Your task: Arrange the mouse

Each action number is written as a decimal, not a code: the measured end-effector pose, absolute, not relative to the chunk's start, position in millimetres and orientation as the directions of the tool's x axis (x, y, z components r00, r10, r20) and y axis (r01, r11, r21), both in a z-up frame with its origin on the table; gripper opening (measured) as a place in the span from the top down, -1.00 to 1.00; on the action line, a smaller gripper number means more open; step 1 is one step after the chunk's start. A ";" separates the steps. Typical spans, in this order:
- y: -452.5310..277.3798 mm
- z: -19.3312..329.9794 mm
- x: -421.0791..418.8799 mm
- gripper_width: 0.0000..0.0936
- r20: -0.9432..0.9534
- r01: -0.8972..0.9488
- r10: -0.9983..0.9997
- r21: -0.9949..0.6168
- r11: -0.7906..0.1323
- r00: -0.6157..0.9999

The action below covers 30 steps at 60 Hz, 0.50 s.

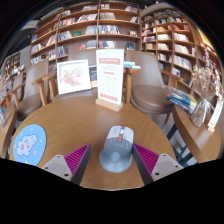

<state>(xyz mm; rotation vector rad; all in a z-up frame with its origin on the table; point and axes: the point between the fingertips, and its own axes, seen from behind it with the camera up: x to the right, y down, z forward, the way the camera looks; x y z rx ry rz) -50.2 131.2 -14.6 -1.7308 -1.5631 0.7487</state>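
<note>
A grey computer mouse (116, 148) with an orange scroll wheel lies on the round wooden table (70, 118). It rests between my gripper's (113, 160) two fingers, with wood showing at either side of it. The gripper is open, its pink pads (76, 158) flanking the mouse without pressing on it. A round blue mouse mat (28, 144) with a cartoon print lies on the table to the left, beyond the left finger.
An upright sign stand (110, 82) and a white placard (73, 76) stand at the table's far side. Chairs (150, 88) sit behind the table and bookshelves (90, 25) line the back. Another table with books (203, 108) is to the right.
</note>
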 end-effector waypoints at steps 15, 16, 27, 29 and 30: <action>125.5 -15.2 -84.9 -0.80 0.008 0.607 0.996 -0.793 -0.051 0.094; 125.3 -15.4 -86.1 -0.80 0.008 0.608 0.996 -0.792 -0.051 0.093; 123.7 -14.6 -94.5 -0.47 0.016 0.592 0.996 -0.805 -0.037 0.084; 122.3 -14.4 -96.2 -0.01 0.018 0.588 0.997 -0.808 -0.032 0.078; 121.4 -14.7 -96.3 -0.01 0.012 0.590 0.997 -0.806 -0.038 0.081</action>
